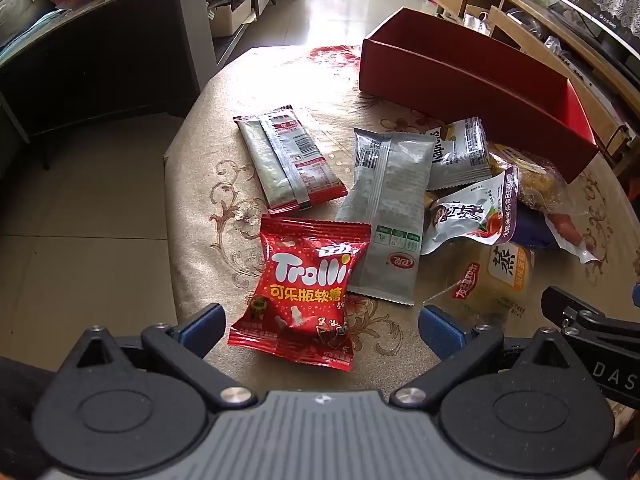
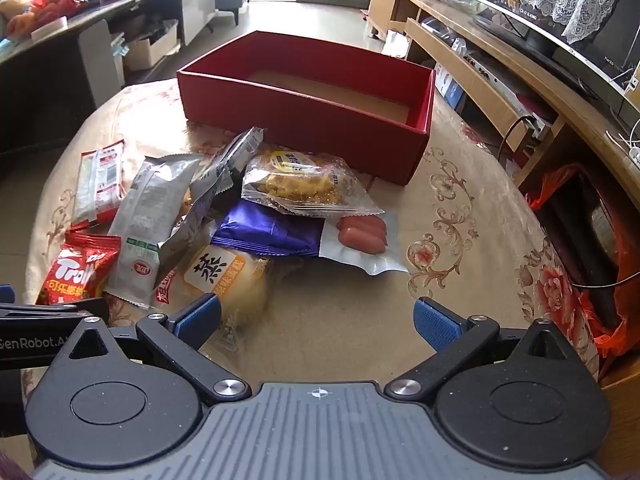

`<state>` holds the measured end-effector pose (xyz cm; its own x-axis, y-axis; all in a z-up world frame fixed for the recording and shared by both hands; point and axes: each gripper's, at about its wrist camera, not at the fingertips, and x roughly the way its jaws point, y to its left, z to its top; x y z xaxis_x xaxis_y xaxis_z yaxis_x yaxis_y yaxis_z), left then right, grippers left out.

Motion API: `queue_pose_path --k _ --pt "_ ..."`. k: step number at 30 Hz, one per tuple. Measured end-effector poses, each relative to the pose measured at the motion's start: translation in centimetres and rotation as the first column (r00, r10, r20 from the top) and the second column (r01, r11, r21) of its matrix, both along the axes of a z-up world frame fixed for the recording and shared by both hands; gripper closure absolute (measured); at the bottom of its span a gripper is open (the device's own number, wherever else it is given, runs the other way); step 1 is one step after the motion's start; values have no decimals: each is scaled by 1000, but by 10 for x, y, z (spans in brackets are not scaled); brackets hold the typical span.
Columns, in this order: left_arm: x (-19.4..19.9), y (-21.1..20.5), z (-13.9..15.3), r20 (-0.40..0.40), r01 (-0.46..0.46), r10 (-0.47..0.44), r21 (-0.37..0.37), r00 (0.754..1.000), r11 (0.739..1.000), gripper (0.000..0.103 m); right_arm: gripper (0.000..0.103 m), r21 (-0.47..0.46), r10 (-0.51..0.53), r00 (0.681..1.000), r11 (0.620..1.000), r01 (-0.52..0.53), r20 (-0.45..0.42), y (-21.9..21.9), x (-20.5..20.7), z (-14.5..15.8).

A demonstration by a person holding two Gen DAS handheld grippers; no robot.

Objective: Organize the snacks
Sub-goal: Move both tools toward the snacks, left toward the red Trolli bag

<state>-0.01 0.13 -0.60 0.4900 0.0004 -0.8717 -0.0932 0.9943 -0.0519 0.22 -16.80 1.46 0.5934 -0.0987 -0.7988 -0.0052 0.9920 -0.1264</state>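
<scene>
Both tongs, left tongs (image 1: 320, 326) and right tongs (image 2: 318, 320), gape wide, pinching nothing; a red "Trolli" bag (image 1: 306, 292) lies near the left pair on the worktop (image 2: 360, 320).

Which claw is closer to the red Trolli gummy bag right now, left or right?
Left. The left claw is open with the Trolli gummy bag lying between its fingers. The right claw is open further along the table, over bare cloth beside the steamed cake packet.

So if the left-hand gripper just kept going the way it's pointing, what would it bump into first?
Most likely the red Trolli gummy bag, which lies on the floral tablecloth between the open left gripper fingers. Depth is hard to judge, but nothing else sits in front of it.
</scene>
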Motion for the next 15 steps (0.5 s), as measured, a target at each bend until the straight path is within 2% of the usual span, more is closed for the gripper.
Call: queue_pose_path --k 15 --pt "0 0 -2 -6 3 -3 3 1000 1000 4 0 -17 4 1000 1000 -5 -26 0 3 -3"
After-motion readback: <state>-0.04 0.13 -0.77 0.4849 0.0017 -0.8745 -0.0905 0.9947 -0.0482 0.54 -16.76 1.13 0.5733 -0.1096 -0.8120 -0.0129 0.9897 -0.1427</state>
